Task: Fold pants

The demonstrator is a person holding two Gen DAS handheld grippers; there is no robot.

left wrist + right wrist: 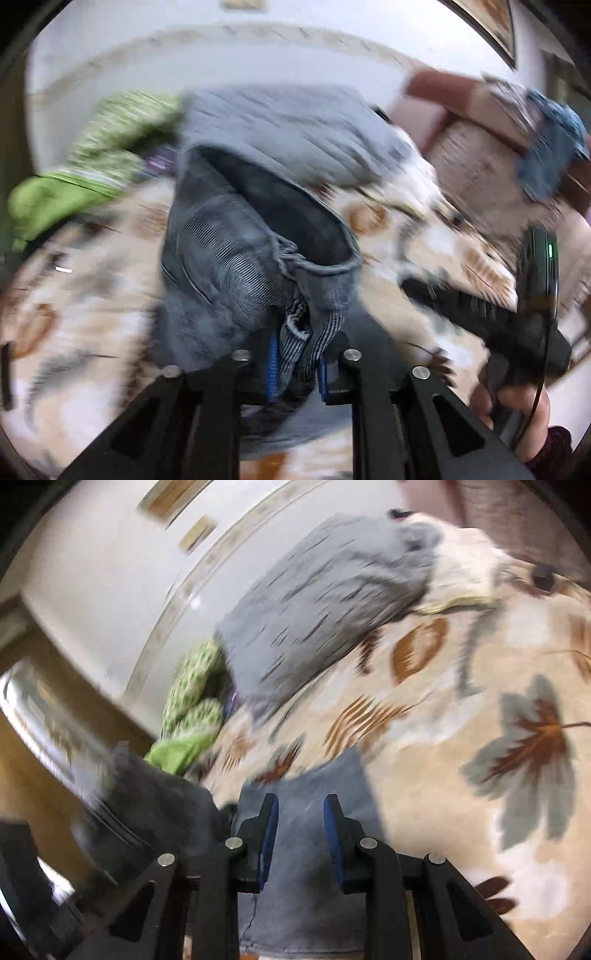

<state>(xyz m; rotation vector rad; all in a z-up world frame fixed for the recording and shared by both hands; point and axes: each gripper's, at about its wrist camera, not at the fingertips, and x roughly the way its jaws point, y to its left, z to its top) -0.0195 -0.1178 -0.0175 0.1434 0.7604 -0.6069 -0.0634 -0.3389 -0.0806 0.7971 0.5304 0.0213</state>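
Ribbed grey pants [258,236] in left gripper [295,365]

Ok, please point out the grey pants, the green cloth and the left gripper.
grey pants [236,258], left wrist view, ribbed fabric below the open hem.
green cloth [55,199], left wrist view, plain green part.
left gripper [295,369], left wrist view, between its fingertips.

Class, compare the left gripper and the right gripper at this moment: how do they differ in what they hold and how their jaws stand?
The left gripper has its jaws closed on a bunched fold of the grey pants; the right gripper has its jaws apart with nothing pinched. The left lifts fabric that rises in front of it; the right only hovers over a flat stretch of the pants. Both have black fingers with blue pads and work above the leaf-patterned bedspread.
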